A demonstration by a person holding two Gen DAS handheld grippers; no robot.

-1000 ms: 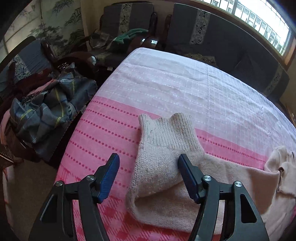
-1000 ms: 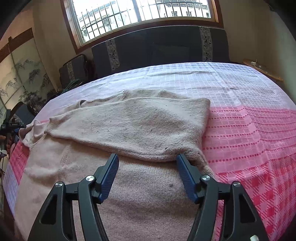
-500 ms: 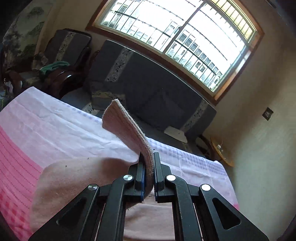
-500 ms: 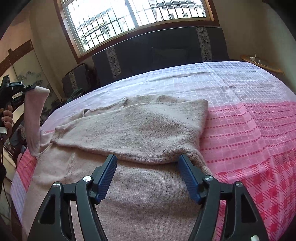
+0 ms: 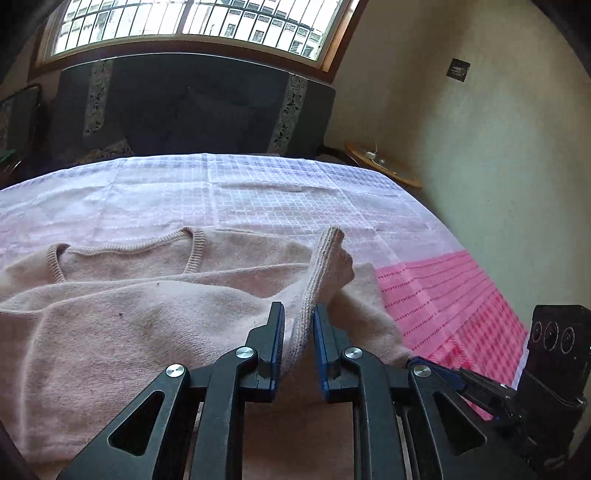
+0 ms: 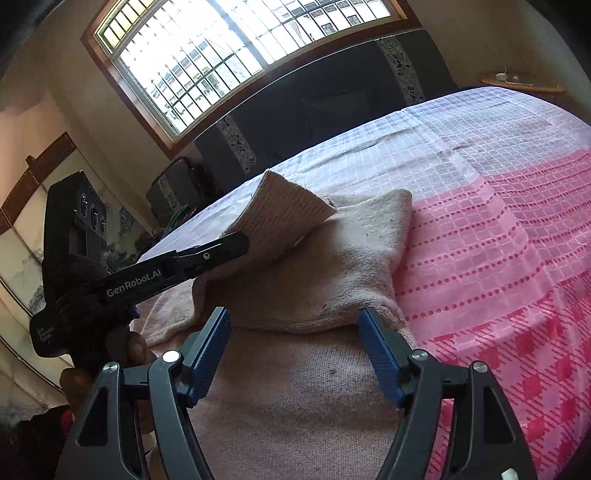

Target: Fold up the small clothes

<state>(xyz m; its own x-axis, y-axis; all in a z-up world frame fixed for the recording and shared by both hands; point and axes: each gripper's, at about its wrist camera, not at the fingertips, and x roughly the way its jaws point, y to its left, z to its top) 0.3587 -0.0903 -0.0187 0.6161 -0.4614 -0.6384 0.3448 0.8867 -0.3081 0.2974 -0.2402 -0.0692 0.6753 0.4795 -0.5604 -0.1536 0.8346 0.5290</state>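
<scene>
A pale pink knitted sweater lies on the pink and white bedspread, one sleeve folded across its body. My left gripper is shut on the ribbed cuff of the other sleeve and holds it above the folded part, over the sweater's right side. In the right wrist view the left gripper shows holding that cuff. My right gripper is open and empty, low over the sweater's lower part, its fingertips at the folded sleeve's edge.
A dark sofa runs along the far side of the bed under a barred window. A small wooden side table stands at the right wall. The right gripper's body is at the bed's right edge.
My left gripper closed on the left sleeve's cuff, lifted it and carried it rightwards across the sweater. My right gripper stayed open at the folded sleeve's edge.
</scene>
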